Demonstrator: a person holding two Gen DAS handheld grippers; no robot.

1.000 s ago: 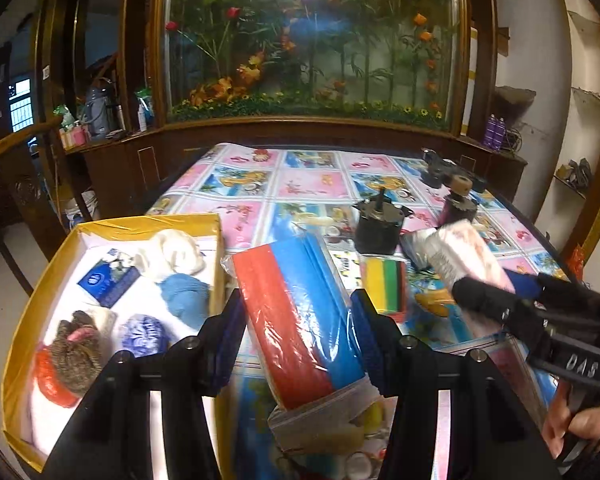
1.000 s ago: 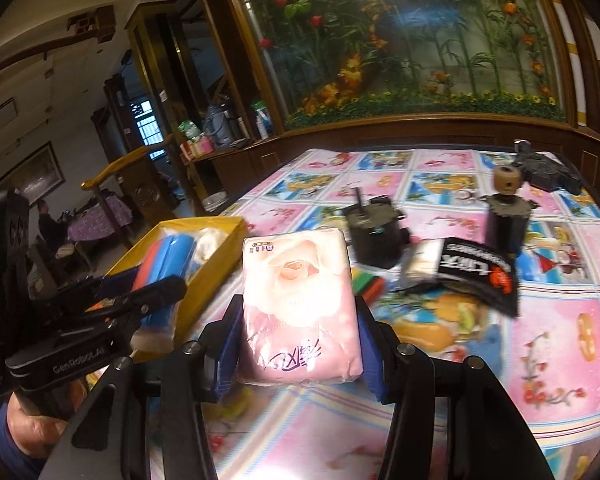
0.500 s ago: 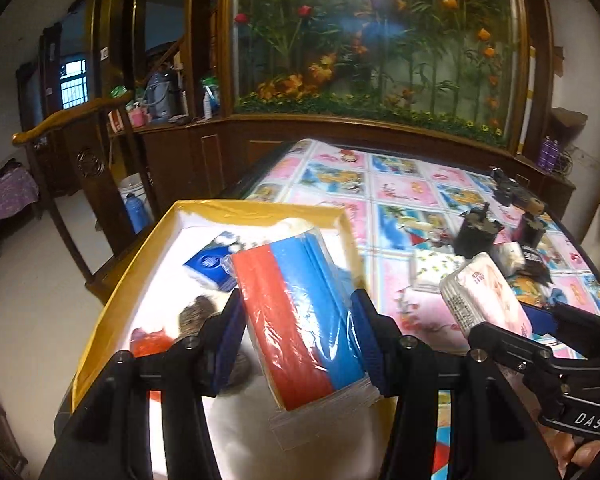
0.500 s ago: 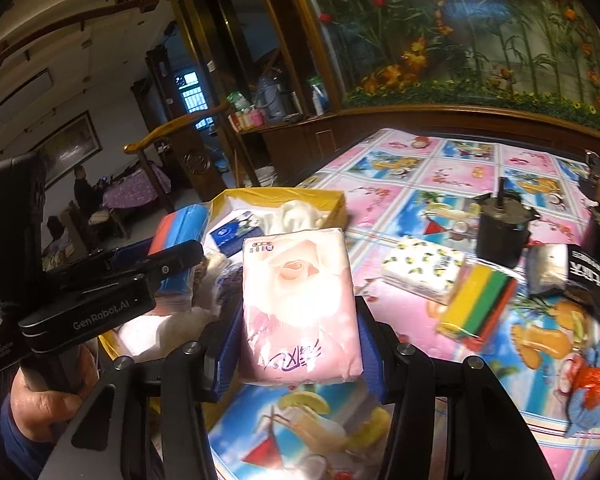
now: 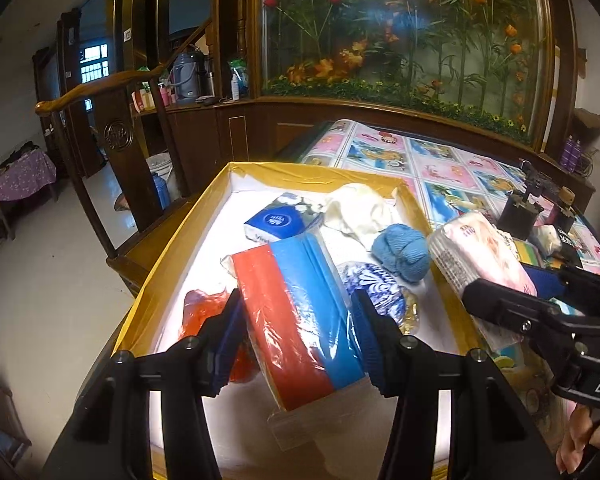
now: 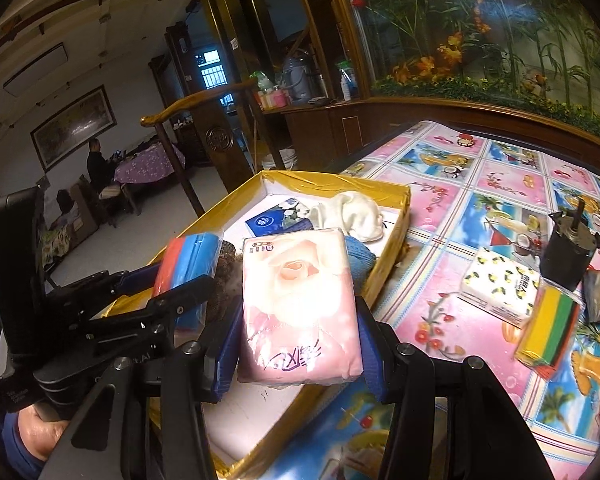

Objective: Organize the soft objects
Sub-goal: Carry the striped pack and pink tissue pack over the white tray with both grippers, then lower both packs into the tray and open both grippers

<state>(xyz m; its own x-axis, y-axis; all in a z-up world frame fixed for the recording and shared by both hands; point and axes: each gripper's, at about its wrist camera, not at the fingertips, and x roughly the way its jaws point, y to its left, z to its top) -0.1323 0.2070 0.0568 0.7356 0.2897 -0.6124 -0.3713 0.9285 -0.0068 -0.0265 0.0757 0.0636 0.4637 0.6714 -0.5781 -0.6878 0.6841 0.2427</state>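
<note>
My left gripper (image 5: 298, 344) fingers clamp the red-and-blue pack (image 5: 300, 320) over the yellow box (image 5: 172, 248); right gripper (image 6: 298, 344) clamps the pink tissue pack (image 6: 298, 312) at its rim. I fear colliding.

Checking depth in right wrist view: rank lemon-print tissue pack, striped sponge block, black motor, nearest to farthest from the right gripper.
From the right gripper, all to its right on the table:
1. lemon-print tissue pack, nearest.
2. striped sponge block, farther right.
3. black motor, behind both.
</note>
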